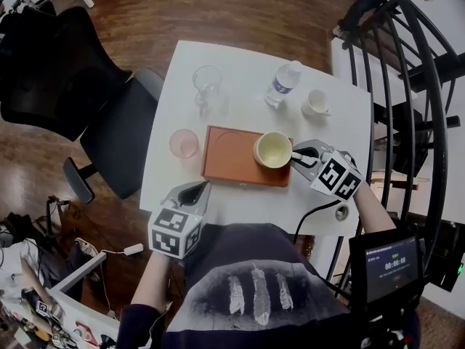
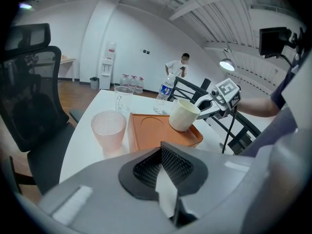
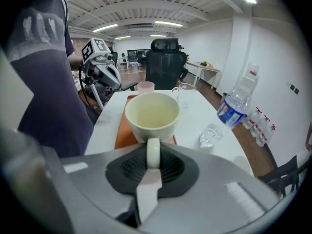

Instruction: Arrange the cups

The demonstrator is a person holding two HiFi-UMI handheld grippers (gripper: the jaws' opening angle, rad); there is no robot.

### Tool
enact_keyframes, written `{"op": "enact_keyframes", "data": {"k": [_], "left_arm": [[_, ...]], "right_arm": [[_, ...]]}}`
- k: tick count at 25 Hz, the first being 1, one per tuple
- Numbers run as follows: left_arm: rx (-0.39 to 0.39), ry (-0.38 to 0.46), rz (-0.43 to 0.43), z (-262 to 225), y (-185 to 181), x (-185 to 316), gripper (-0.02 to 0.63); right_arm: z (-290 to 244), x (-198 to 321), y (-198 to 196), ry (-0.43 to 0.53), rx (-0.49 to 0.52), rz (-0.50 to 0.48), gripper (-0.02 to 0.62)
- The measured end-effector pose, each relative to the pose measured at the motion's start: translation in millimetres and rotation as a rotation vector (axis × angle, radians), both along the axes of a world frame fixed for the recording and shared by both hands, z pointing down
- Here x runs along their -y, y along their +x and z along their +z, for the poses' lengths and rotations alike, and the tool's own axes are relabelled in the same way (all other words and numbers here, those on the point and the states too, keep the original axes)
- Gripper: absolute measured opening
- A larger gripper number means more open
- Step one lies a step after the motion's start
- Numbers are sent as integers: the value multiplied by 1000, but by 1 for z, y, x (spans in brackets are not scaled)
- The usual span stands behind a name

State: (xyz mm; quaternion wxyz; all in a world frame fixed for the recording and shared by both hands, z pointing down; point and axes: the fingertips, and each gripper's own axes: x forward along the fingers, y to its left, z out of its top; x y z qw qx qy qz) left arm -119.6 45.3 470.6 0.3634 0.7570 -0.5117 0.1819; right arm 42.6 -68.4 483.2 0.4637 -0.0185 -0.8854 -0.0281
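Head view shows the mug (image 1: pixel 273 150) over the right end of the tray (image 1: pixel 229 164), its handle (image 3: pixel 152 152) turned to the right and running straight into the right tongs (image 1: pixel 304 155). Right gripper view settles the hold: the jaws are clamped on the handle, the bowl is directly ahead of them and the mouth faces up. From the left gripper view the mug looks tipped a little, and we cannot tell whether its base rests on the tray or hangs just above it.

We judge that the next move turns on the tray's long axis. It runs left to right across the table (image 1: pixel 240 60), with the mug at its right end and a round recess (image 2: pixel 147 118) free toward the left end. If that recess is the seat, the mug has to travel leftward along the tray, away from the hand that carries it.

The left tongs (image 1: pixel 195 193) are clenched on nothing and sit by the table's near edge, in front of the tray's left corner. They are the nearer pair to the pink cup (image 1: pixel 183 143), which stands just beside the tray's left end. The glass (image 1: pixel 207 82) and the small cup (image 1: pixel 315 102) stand farther back, the small cup on the right hand's side.
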Motion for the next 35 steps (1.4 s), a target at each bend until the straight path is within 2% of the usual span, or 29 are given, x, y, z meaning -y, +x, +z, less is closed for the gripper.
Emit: {"op": "enact_keyframes", "data": {"k": [7, 16, 21, 23, 25, 30, 33, 35], "left_arm": [[12, 5, 22, -2, 0, 4, 15], [29, 26, 21, -13, -2, 3, 15], [46, 51, 15, -29, -5, 0, 15], [55, 61, 18, -36, -6, -1, 15], [66, 74, 22, -43, -7, -2, 15], [74, 107, 29, -54, -4, -7, 15], [75, 133, 18, -52, -11, 1, 15], [74, 119, 26, -44, -9, -3, 15]], "right_arm": [[3, 0, 1, -10, 2, -8, 38], [2, 2, 1, 29, 19, 12, 49], [-4, 3, 7, 34, 34, 73, 134], [-9, 0, 9, 3, 63, 97, 166], [-18, -3, 8, -31, 99, 122, 235], [-43, -9, 17, 1, 158, 164, 235], [-67, 0, 9, 54, 249, 196, 235], [-82, -6, 9, 64, 321, 238, 235]]}}
